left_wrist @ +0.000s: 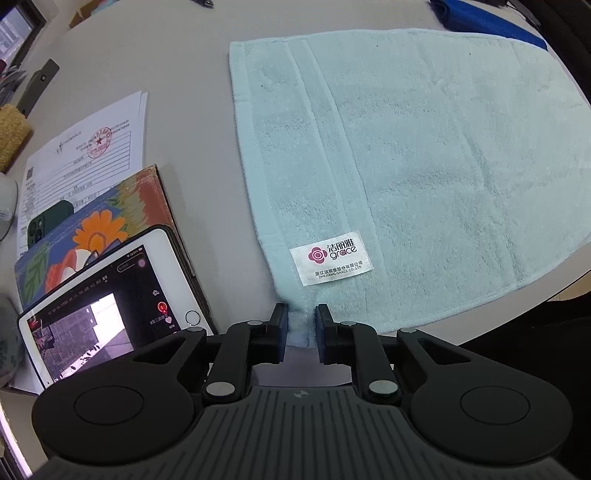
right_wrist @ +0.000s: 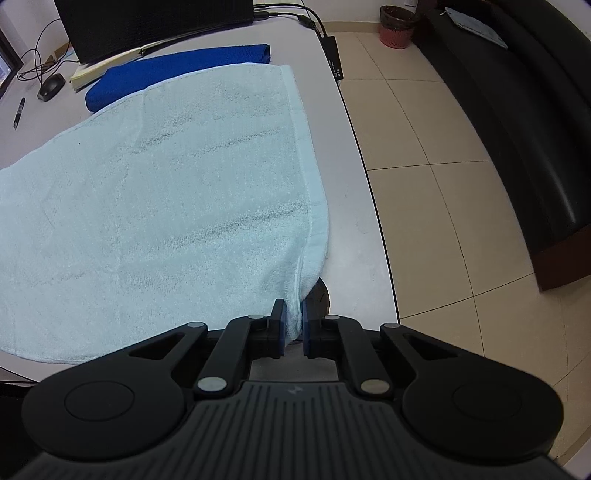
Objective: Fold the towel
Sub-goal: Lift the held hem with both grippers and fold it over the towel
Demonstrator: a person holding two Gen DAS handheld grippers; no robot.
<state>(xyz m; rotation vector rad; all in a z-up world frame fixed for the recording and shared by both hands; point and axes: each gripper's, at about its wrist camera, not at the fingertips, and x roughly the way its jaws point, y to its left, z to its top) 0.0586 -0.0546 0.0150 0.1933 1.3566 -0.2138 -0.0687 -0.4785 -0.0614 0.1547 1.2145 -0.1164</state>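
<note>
In the left wrist view, the left gripper (left_wrist: 301, 325) pinched the near corner of the pale green towel (left_wrist: 424, 155) between its blue pads, the cloth bunched into a small fold there. The rest of the towel lay spread flat on the pale worktop (left_wrist: 177, 55), reaching away from the gripper. A white brand label (left_wrist: 331, 261) sat on the towel just beyond the pinched corner. Left of the towel, only this view showed a white tablet (left_wrist: 110, 302) with its screen lit, leaning over a flower-patterned box (left_wrist: 110, 218), and beyond those a stack of printed papers (left_wrist: 92, 147). A strip of blue cloth (left_wrist: 484, 18) showed past the towel's far edge.

In the right wrist view, the right gripper (right_wrist: 293, 325) was closed on the towel's (right_wrist: 166, 192) other near corner, beside the worktop's (right_wrist: 351, 206) edge. Beyond the towel lay the blue cloth (right_wrist: 177, 70), then a dark monitor (right_wrist: 155, 22), a mouse (right_wrist: 51, 86) and a pen (right_wrist: 18, 112). Only this view showed the tiled floor (right_wrist: 443, 177), a black sofa (right_wrist: 517, 110) and a pink waste basket (right_wrist: 397, 27).
</note>
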